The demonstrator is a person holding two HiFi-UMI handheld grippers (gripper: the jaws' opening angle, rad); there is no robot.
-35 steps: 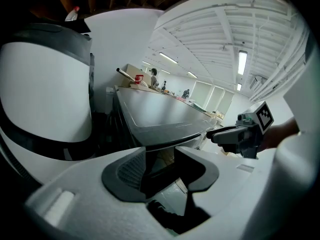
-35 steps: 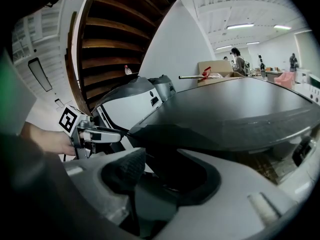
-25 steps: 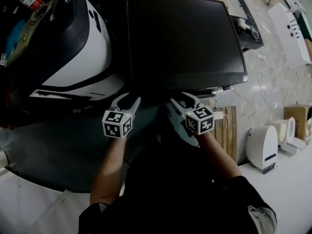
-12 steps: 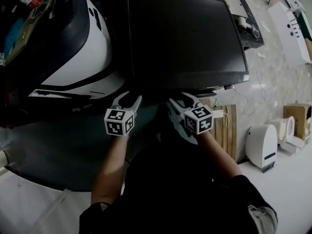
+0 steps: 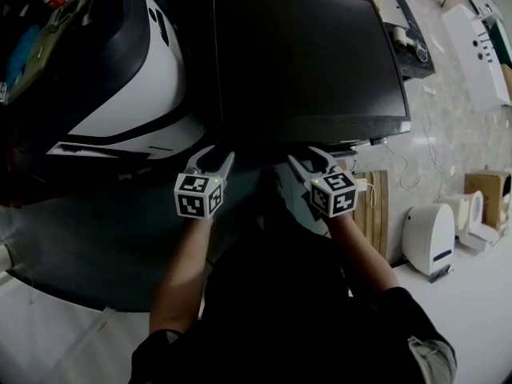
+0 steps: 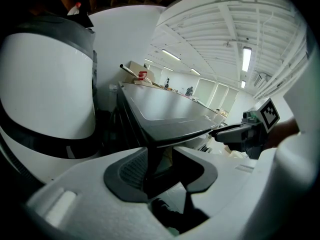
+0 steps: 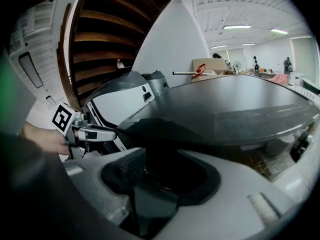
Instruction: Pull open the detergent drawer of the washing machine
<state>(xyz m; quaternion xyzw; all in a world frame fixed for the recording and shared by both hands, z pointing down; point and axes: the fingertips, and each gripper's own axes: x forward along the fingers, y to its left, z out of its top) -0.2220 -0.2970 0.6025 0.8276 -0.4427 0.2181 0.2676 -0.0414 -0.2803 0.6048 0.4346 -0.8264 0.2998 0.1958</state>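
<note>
1. Jaws of the left gripper (image 5: 217, 159) stand wide apart, having just closed a little. They clamp nothing, and only the front corner of the washing machine (image 5: 304, 62) shows through the gap.
2. Jaws of the right gripper (image 5: 313, 162) are likewise spread and empty, with the machine's dark front edge ahead between them.
3. Both grippers sit side by side just before that edge.
4. Front of the machine lies hidden under its dark top, so the detergent drawer cannot be made out.
5. White and black appliance (image 5: 136, 78) stands beside the machine's left.

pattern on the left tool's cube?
Black-and-white square markers on a white cube; it shows best in the head view.
</note>
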